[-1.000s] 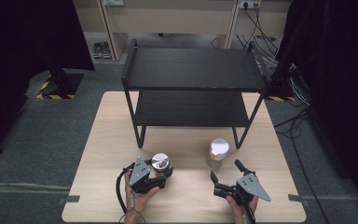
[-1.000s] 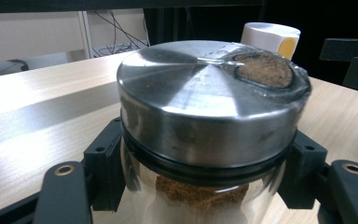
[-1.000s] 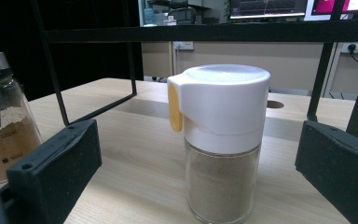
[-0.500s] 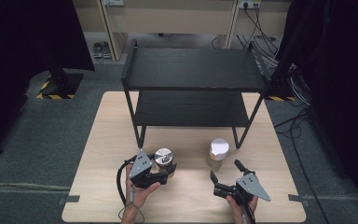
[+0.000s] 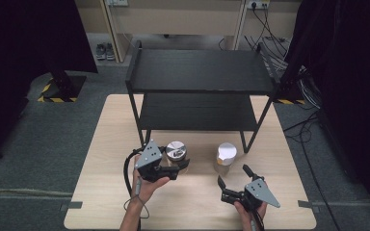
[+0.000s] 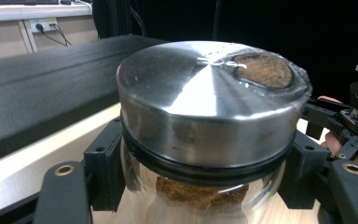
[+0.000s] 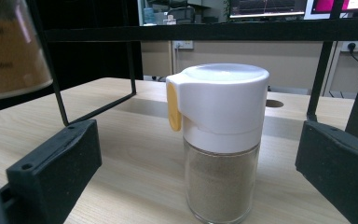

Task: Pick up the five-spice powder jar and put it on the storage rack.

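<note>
A glass jar [image 5: 176,152] with a silver metal lid and brown powder inside hangs just above the table, and my left gripper [image 5: 178,166] is shut on its body below the lid. In the left gripper view the jar [image 6: 205,107] sits tight between the two black jaws. A shaker [image 5: 225,155] with a white cap, a yellow tab and tan powder stands on the table at the right. My right gripper [image 5: 232,176] rests near the front edge, open, with the shaker [image 7: 219,140] a little ahead of its jaws and untouched.
A black two-tier metal rack [image 5: 200,70] stands across the back half of the wooden table [image 5: 111,192]; its front legs come down just behind both containers. The held jar [image 7: 9,46] shows at the upper left of the right gripper view.
My left gripper has risen with the jar and drifted slightly toward the rack and to the right. The right gripper and the shaker have stayed where they were.
</note>
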Tool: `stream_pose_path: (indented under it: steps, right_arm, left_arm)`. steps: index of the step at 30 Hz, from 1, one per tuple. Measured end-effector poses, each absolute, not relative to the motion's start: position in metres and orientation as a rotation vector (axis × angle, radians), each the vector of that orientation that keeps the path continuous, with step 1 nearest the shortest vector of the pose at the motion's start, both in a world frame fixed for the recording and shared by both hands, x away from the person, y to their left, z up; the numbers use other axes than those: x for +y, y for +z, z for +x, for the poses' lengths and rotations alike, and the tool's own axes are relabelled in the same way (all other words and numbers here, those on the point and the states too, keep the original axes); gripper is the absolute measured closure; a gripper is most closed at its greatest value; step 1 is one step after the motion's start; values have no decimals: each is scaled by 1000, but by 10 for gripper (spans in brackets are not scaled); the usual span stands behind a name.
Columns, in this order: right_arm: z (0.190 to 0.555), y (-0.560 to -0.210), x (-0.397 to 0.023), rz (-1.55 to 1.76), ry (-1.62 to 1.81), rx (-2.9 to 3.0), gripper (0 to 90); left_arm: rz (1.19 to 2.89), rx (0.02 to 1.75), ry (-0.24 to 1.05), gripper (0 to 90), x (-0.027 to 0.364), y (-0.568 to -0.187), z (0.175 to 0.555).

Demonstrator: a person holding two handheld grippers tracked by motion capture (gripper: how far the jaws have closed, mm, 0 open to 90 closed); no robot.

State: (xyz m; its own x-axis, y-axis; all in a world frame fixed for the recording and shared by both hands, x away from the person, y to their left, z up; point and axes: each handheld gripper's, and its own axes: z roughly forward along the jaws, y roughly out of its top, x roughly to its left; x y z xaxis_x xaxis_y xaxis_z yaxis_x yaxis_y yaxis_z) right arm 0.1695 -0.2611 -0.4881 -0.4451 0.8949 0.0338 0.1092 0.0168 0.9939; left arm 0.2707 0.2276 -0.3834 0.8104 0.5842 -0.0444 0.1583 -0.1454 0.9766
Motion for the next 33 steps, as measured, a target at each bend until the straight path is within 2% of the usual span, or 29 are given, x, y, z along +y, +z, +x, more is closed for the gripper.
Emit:
stream_pose_path:
  steps: [33]
  right_arm:
    - [170, -488, -261, 1044, 1494, 1631, 5]
  left_arm:
    - [1698, 494, 396, 308, 231, -307, 307]
